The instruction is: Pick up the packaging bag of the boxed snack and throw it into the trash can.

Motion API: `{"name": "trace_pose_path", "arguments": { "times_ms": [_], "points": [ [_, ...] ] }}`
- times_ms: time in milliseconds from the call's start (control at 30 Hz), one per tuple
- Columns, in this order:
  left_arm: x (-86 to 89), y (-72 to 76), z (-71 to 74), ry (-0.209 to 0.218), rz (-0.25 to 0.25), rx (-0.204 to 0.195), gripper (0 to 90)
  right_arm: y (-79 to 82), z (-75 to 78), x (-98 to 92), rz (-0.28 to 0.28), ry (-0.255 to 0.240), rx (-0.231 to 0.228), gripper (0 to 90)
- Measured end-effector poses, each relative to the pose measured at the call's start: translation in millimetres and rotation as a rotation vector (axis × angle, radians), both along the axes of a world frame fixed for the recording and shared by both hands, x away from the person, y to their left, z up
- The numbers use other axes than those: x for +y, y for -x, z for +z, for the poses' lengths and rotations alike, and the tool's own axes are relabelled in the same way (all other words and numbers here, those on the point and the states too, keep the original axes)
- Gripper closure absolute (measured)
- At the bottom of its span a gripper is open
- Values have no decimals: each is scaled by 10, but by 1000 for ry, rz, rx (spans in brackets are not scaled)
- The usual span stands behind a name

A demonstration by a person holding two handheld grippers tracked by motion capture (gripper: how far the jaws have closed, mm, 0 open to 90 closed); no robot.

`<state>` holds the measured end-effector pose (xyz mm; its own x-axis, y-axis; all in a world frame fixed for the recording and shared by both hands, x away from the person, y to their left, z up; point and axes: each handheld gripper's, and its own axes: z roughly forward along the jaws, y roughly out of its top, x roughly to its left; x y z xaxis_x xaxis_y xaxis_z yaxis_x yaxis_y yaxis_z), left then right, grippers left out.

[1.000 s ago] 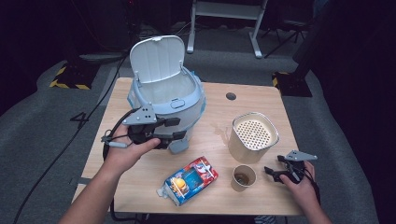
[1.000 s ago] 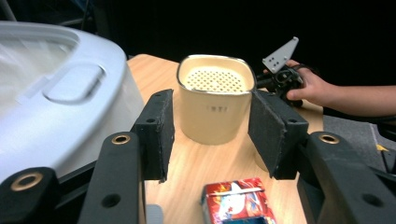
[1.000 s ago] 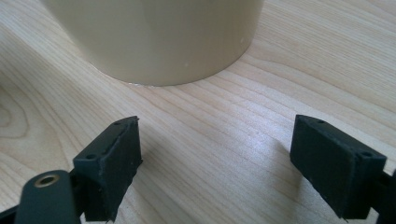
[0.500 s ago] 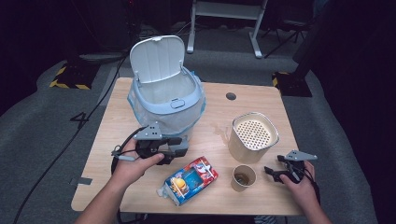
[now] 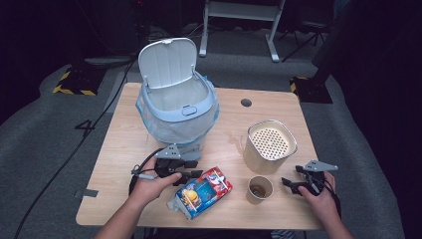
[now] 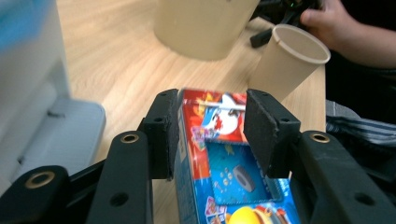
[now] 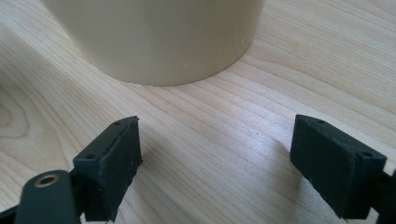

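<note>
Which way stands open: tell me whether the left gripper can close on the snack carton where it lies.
Probably yes: the left gripper already straddles the snack carton, jaws just closing, with nothing between pads and carton sides; the paper cup stands beyond it.

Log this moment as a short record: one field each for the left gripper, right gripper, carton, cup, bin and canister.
left gripper: low over the table, jaws astride the carton and just been closing; pads look at its sides, firm grip not certain
right gripper: jaws wide apart on bare wood, nothing between them
carton: colourful drink carton lying flat near the table's front edge
cup: paper cup upright, right of the carton
bin: pale blue, lid raised, bag-lined
canister: beige, perforated top, behind the cup
</note>
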<state>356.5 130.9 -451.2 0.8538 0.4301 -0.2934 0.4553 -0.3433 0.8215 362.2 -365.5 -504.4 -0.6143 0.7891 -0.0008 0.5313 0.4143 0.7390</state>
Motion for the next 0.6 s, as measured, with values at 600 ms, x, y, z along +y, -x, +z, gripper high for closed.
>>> {"name": "trace_pose_path", "arguments": {
  "times_ms": [600],
  "points": [
    [-108, -104, -301, -95, -16, 92, 646, 0, 0, 0, 0, 0, 0, 162]
  ]
}}
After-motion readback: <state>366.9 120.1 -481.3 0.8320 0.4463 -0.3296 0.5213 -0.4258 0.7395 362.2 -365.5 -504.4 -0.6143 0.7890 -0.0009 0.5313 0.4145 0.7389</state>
